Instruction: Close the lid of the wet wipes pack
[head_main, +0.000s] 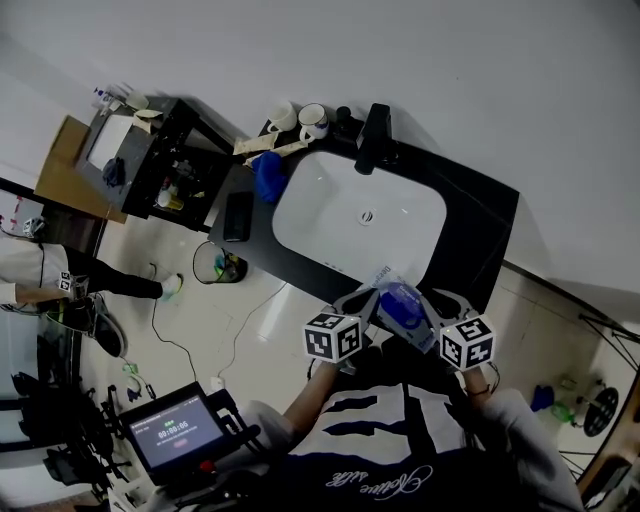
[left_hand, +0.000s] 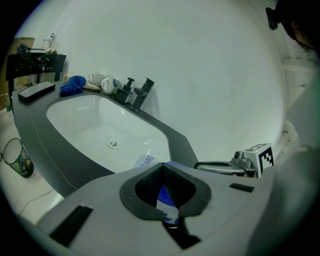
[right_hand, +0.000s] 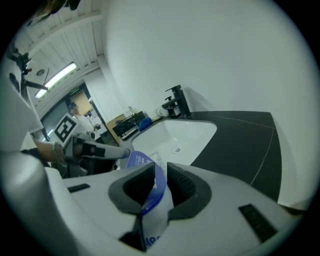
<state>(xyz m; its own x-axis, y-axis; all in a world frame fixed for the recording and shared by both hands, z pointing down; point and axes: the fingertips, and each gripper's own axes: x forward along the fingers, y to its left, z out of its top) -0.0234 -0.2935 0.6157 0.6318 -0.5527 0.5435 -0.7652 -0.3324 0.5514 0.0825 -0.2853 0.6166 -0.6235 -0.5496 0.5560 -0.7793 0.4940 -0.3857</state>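
The wet wipes pack (head_main: 403, 308), blue and white, is held up between both grippers over the front edge of the dark counter (head_main: 480, 215). My left gripper (head_main: 365, 306) is shut on the pack's left end; in the left gripper view a strip of the pack (left_hand: 167, 199) sits pinched between the jaws of the left gripper (left_hand: 167, 186). My right gripper (head_main: 440, 308) is shut on the other end. In the right gripper view the blue flap of the pack (right_hand: 148, 186) stands between the jaws of the right gripper (right_hand: 159, 181). Whether the lid lies flat is hidden.
A white sink basin (head_main: 345, 205) lies ahead, with a black tap (head_main: 375, 140) behind it. Two mugs (head_main: 298, 120), a blue cloth (head_main: 268, 178) and a black slab (head_main: 237, 215) sit at the counter's left end. A waste basket (head_main: 218, 265) and a timer screen (head_main: 175, 430) are below.
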